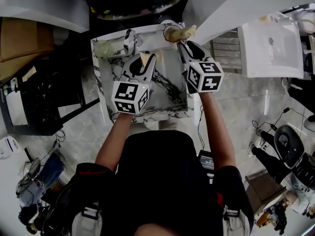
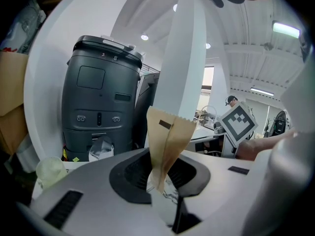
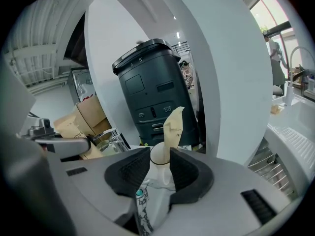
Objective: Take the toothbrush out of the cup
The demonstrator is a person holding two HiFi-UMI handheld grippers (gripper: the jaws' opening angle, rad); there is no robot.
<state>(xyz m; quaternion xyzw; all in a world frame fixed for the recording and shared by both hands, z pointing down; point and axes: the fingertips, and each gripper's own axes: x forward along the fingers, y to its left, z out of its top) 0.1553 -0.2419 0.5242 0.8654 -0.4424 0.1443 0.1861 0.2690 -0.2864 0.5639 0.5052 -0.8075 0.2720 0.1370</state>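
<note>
A: State of the left gripper (image 2: 162, 176)?
B: We see narrow jaws pinched on a tan paper sleeve (image 2: 167, 141), over the marble basin (image 1: 170, 95).
A: And the right gripper (image 3: 160, 166)?
B: Its jaws are apart and clamp nothing. The cup (image 3: 158, 155) sits at their tips.
A: Where's the toothbrush (image 3: 173, 124)?
B: We take it as the paper-wrapped piece sticking out of the cup, at the basin's far edge.
</note>
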